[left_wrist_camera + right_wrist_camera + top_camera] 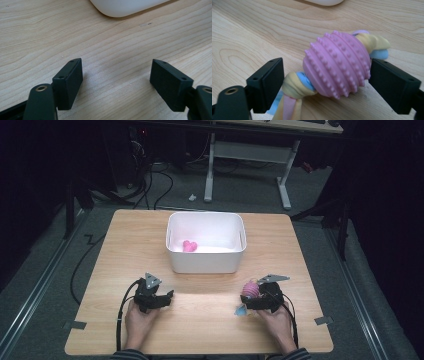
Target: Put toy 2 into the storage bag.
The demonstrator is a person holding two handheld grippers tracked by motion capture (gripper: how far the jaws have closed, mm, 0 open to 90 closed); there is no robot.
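A pink knobbly ball threaded on a yellow, blue and pink rope (pixel 337 65) lies on the wooden table (pixel 200 320) at the front right. My right gripper (pixel 325 75) straddles it: one pad touches the yellow knot, the other the ball's side. From above, the ball (pixel 251 290) sits at the tip of the right gripper (pixel 248 299). At the front left, my left gripper (pixel 167 296) rests low over bare wood, and the left gripper view shows it (pixel 116 75) open with nothing between its jaws.
A white plastic bin (pixel 202 262) stands at the table's middle back with a small pink toy (pixel 189 246) inside. Its corner shows ahead of the left gripper (pixel 125 7) and the right gripper (pixel 324 2). A desk frame and cables stand on the floor beyond.
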